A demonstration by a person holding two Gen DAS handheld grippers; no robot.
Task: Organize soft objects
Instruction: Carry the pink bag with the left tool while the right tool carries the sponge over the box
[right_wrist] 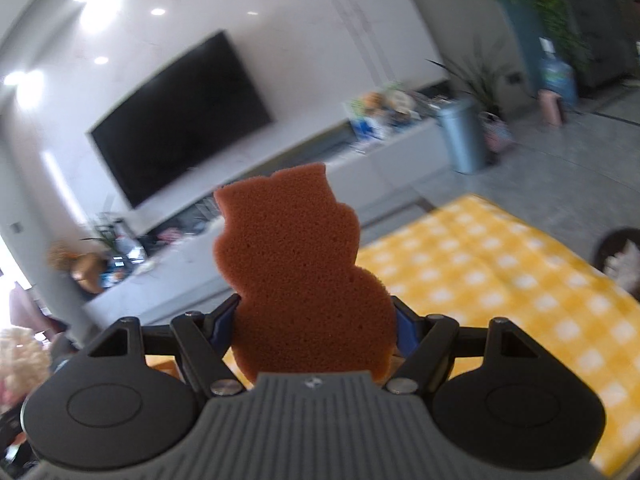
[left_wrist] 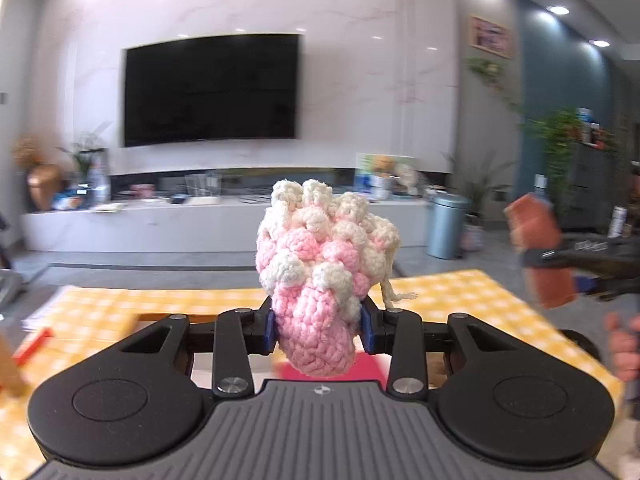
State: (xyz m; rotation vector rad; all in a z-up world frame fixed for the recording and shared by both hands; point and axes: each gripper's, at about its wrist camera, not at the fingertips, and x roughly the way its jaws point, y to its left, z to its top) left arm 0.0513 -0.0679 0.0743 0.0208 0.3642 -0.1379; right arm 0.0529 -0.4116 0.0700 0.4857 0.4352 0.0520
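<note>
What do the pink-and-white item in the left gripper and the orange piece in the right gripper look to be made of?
Pink-and-white item: crocheted chunky yarn, probably cotton or acrylic; looped bobbles and a loose strand show. Orange piece: sponge foam, matte, with fine open pores and a cut animal-like outline.

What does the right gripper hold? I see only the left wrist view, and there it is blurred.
Observer: An orange sponge shaped like an animal, upright in the right gripper.
Operator: Are both pads on it?
Observer: Yes, the blue pads press its lower body from both sides.
Operator: Is something at the table's right edge?
Observer: A dark round container beside the yellow checked tablecloth; contents unclear.
</note>
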